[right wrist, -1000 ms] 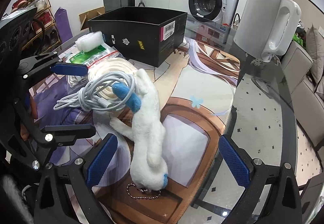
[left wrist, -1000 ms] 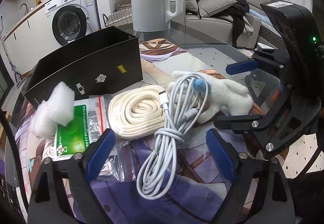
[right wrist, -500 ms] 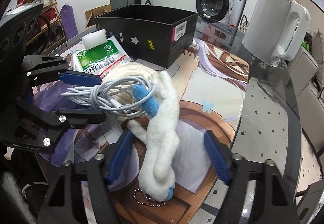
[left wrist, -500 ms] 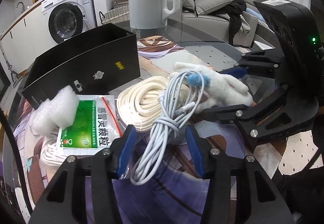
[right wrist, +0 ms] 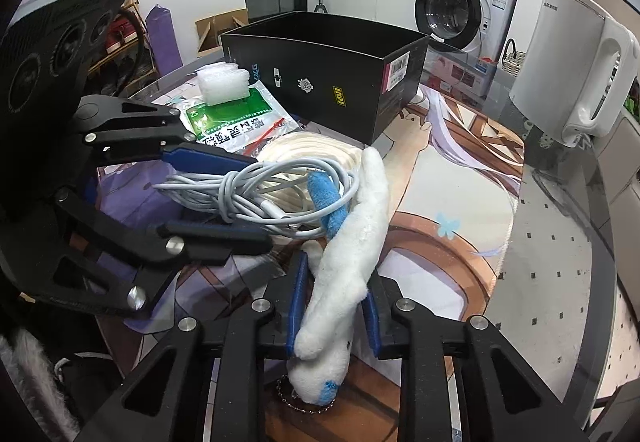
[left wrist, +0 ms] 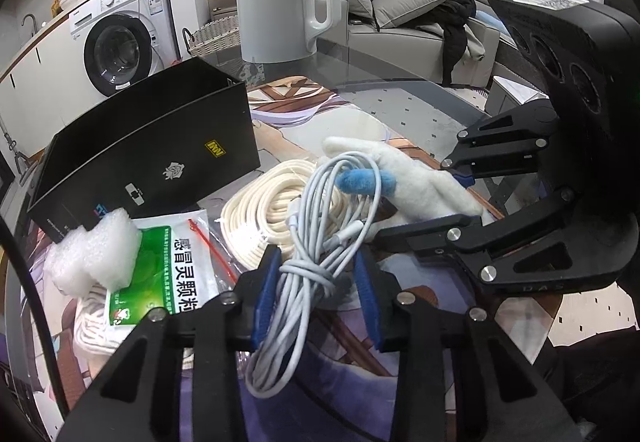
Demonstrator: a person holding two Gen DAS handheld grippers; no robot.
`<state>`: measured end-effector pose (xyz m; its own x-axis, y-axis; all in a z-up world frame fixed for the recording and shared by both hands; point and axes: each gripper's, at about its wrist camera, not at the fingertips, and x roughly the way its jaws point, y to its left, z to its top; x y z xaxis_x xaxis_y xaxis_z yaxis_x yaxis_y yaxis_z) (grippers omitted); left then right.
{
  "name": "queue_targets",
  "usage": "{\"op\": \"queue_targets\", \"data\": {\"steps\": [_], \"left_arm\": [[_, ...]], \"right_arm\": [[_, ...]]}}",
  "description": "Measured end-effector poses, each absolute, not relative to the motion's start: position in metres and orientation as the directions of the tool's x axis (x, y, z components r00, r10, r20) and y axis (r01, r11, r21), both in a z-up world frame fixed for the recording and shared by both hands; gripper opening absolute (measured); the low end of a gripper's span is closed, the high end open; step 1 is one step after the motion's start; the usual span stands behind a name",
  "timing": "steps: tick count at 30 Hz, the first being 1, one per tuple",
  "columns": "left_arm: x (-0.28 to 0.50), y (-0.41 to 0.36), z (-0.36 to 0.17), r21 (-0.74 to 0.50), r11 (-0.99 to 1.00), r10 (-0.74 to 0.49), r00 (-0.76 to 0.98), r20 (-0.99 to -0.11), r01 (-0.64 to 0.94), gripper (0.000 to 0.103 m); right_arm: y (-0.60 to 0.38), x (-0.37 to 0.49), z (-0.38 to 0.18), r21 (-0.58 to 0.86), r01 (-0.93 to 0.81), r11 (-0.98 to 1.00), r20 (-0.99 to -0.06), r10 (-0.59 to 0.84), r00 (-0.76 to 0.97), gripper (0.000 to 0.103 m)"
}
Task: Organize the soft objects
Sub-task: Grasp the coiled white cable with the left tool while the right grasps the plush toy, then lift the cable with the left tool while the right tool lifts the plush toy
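Note:
My left gripper (left wrist: pixel 316 292) is shut on a coiled grey-white charging cable (left wrist: pixel 320 242), also in the right wrist view (right wrist: pixel 256 198). My right gripper (right wrist: pixel 334 312) is shut on a white plush toy (right wrist: pixel 348 254) with blue ears, which also shows in the left wrist view (left wrist: pixel 416 186). The cable loops around the toy's blue ear (right wrist: pixel 326 198). A coil of cream rope (left wrist: pixel 272 210) lies under both. An open black box (left wrist: pixel 148 154) stands behind, also in the right wrist view (right wrist: pixel 332 82).
A green-and-white sachet bag (left wrist: pixel 176 274) and a white foam piece (left wrist: pixel 96 254) lie left of the rope. A white electric kettle (left wrist: pixel 280 2) stands at the back of the glass table (left wrist: pixel 400 106). A sofa and a washing machine are beyond.
Both grippers closed from wide open: the left onto the cable bundle, the right onto the plush toy. Both moved in closer to their objects.

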<state>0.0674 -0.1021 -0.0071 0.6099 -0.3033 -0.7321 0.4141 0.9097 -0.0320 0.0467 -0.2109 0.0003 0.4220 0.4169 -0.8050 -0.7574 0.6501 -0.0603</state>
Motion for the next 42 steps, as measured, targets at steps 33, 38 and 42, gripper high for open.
{"op": "queue_targets", "data": {"steps": [33,38,42], "left_arm": [[0.046,-0.068,0.008,-0.105,0.933,-0.32,0.664,-0.676,0.343,0.026],[0.042,-0.061,0.011,-0.097,0.942,-0.301,0.68,-0.669,0.321,0.026],[0.04,-0.055,0.016,-0.094,0.949,-0.286,0.696,-0.658,0.3,0.026]], "right_arm": [[-0.225,0.037,0.009,-0.024,-0.713,0.701,-0.778,0.435,0.454,0.022],[-0.226,0.035,0.016,-0.022,-0.71,0.704,-0.763,0.447,0.467,0.022],[-0.225,0.033,0.024,-0.022,-0.711,0.703,-0.748,0.46,0.478,0.022]]}}
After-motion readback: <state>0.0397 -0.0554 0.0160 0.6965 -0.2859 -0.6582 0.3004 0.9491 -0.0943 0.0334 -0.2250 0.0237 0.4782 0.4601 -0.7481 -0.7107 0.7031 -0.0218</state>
